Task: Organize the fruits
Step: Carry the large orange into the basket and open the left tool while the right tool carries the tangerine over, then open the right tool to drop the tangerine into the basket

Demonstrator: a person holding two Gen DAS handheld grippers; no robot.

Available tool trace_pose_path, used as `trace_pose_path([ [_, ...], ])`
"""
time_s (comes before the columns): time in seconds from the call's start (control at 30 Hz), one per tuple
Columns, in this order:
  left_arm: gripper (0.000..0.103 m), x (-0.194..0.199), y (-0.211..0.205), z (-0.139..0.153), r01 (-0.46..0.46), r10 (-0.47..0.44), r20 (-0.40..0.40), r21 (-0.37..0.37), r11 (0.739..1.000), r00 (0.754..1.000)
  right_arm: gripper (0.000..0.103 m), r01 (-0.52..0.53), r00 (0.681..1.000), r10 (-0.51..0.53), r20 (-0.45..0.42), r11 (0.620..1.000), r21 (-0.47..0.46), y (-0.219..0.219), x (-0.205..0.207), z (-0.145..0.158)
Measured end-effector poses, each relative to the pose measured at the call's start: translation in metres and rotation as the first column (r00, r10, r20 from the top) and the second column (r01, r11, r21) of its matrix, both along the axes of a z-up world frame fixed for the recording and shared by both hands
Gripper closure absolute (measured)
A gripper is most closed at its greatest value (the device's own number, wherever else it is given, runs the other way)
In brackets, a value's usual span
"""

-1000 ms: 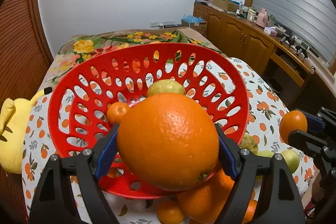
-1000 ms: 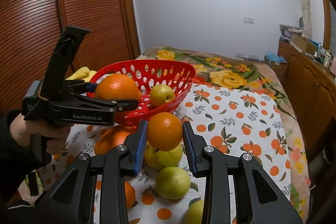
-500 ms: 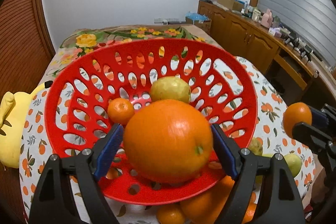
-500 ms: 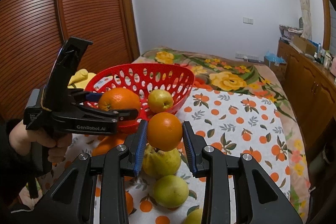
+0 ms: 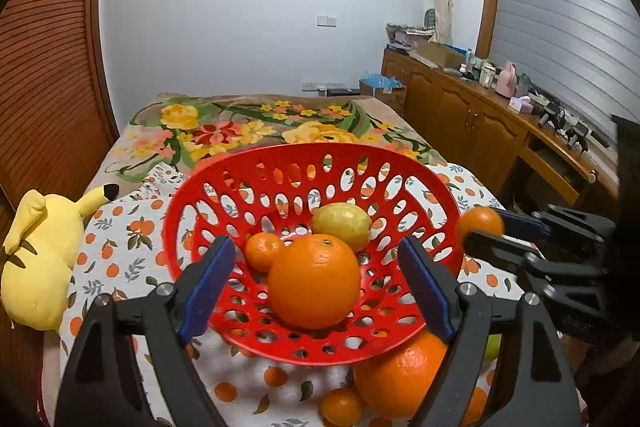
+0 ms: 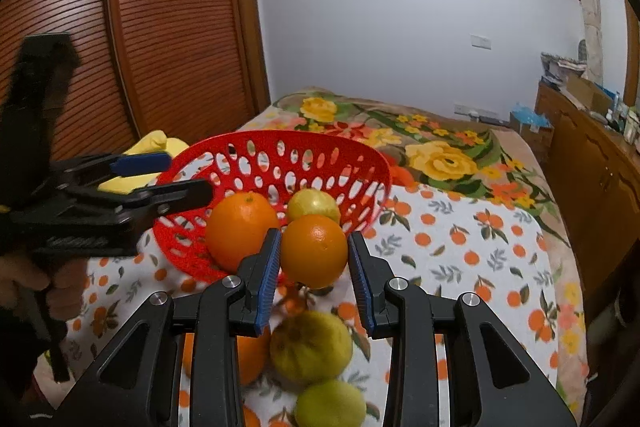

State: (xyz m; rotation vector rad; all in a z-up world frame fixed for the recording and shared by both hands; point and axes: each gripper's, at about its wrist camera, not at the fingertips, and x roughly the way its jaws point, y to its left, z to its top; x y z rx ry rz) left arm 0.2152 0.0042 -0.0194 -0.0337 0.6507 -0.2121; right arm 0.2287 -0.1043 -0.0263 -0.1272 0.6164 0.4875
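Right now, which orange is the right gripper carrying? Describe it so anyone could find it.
Start at the red basket on the fruit-print cloth. Just at its near rim, one orange sits clamped between the right gripper's blue pads, off the cloth, unlike the larger orange lying inside the basket.

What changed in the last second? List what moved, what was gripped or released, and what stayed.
The left gripper let go of the big orange, which now lies in the red basket, and pulled back and up. The right gripper carried its small orange toward the basket, jaws still clamped. The other fruit stayed put.
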Motion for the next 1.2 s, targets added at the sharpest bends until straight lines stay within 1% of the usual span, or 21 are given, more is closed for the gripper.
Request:
trace_pose_path([
  [0.2,0.019,-0.008,0.004,0.001,0.0,0.0,0.014,-0.003,1.0,1.0,0.07,-0.011,1.0,0.01,-0.019,1.0,-0.014,0.016,0.02,-0.004],
  [0.4,0.019,-0.016,0.01,-0.003,0.004,-0.004,0.02,-0.008,1.0,1.0,0.07,-0.022,0.999,0.021,-0.041,1.0,-0.018,0.024,0.029,-0.01],
  [0.53,0.019,-0.017,0.012,-0.003,0.012,-0.012,0.021,0.004,1.0,1.0,0.07,-0.027,0.998,0.027,-0.051,1.0,-0.014,0.025,0.034,-0.013],
  [0.73,0.019,-0.021,0.011,-0.004,0.034,-0.034,0.02,0.01,0.999,0.999,0.069,-0.027,0.997,0.026,-0.072,1.0,-0.014,0.028,0.041,-0.019],
  [0.83,0.019,-0.025,0.008,-0.003,0.063,-0.063,0.019,-0.002,0.998,0.998,0.068,-0.017,0.997,0.016,-0.076,1.0,-0.008,0.028,0.042,-0.019],
  [0.93,0.019,-0.029,0.007,-0.004,0.062,-0.062,0.016,0.0,0.998,0.998,0.062,-0.005,0.998,0.006,-0.06,1.0,0.012,0.024,0.04,-0.014],
  [1.07,0.019,-0.036,0.007,-0.005,0.064,-0.064,0.011,-0.007,0.998,0.998,0.062,-0.001,0.999,0.002,-0.046,1.0,0.025,0.018,0.032,-0.005],
  [1.2,0.019,-0.046,0.004,-0.007,0.06,-0.06,0.011,-0.009,0.998,0.998,0.061,0.008,0.999,-0.007,-0.032,0.999,0.039,0.003,0.011,0.003],
])
